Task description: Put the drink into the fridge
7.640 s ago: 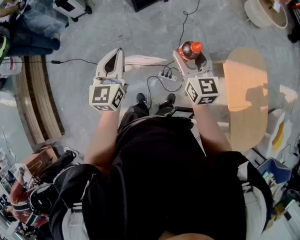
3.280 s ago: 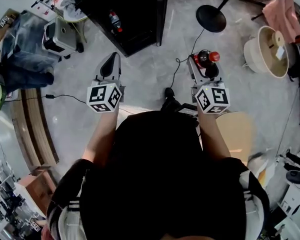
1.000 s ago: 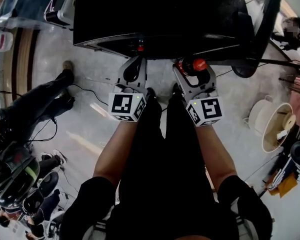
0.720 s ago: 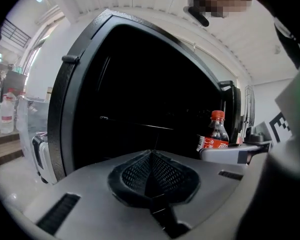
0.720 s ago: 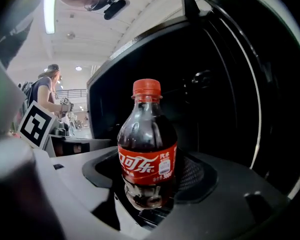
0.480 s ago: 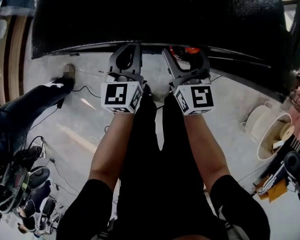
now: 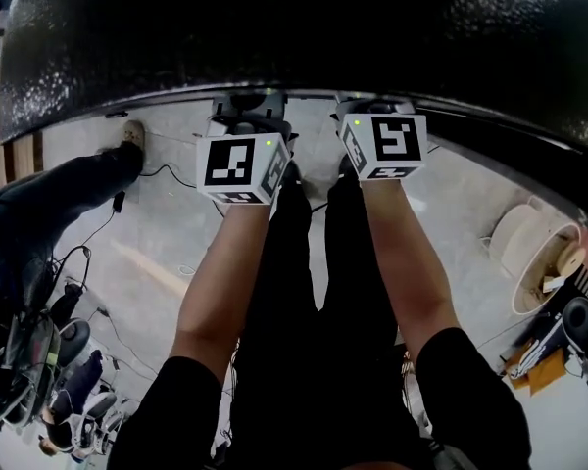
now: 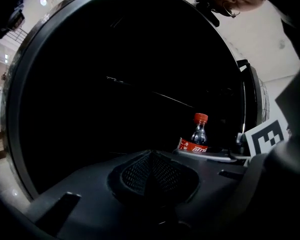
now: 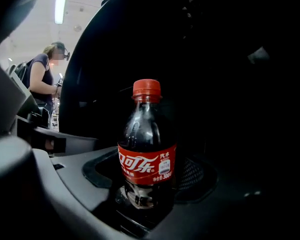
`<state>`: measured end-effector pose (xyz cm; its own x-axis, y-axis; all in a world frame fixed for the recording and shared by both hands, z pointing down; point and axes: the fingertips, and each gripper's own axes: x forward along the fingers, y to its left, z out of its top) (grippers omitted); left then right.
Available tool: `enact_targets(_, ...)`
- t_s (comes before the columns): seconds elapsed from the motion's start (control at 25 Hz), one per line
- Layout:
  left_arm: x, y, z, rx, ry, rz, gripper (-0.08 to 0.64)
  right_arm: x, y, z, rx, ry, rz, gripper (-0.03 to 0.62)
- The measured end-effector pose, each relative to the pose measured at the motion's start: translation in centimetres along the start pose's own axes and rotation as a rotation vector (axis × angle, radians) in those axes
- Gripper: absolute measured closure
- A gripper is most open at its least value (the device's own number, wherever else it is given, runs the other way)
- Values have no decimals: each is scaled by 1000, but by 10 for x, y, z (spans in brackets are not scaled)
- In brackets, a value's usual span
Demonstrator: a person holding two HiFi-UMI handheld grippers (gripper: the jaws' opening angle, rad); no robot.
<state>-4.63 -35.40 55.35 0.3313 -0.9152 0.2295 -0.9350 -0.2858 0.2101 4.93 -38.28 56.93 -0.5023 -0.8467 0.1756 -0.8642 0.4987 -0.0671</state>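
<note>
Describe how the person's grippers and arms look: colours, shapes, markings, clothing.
The left gripper and right gripper have dark grey bodies with mesh-textured jaw pads. Each carries a white cube, left and right, printed with black square markers and showing a small green light. The arms are bare below short black sleeves. No cables show on them.

Two handheld grippers are counted, the left gripper (image 8: 150, 154) and the right gripper (image 9: 147, 178), carrying two marker cubes (image 7: 237, 169) between them, before one black fridge (image 7: 294, 27) at twelve o'clock in the head view. One cola bottle (image 9: 146, 134) with one red cap (image 9: 146, 88) makes up the drinks. Around them are one bystander (image 9: 40, 79) at nine o'clock and one ceiling strip light (image 9: 60, 4) at eleven in the right gripper view, plus one cream basket (image 7: 541, 262) at three o'clock in the head view.
</note>
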Motion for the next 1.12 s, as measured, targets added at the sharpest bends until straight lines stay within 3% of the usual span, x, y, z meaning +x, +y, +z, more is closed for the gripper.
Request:
enact_targets(0.36, 24, 0, 1, 1, -24, -6, 545, 26, -12, -9, -2, 1, -30, 285)
enact_targets(0.52, 32, -4, 3, 38, -72, -13, 545, 26, -22, -16, 19, 6, -52, 285)
enact_targets(0.76, 39, 3, -5, 83, -76, -4, 546, 31, -23, -21, 25, 3, -50, 285)
enact_targets(1.12, 39, 8, -8, 40, -61, -10, 545, 48, -17, -14, -19, -12, -43, 285)
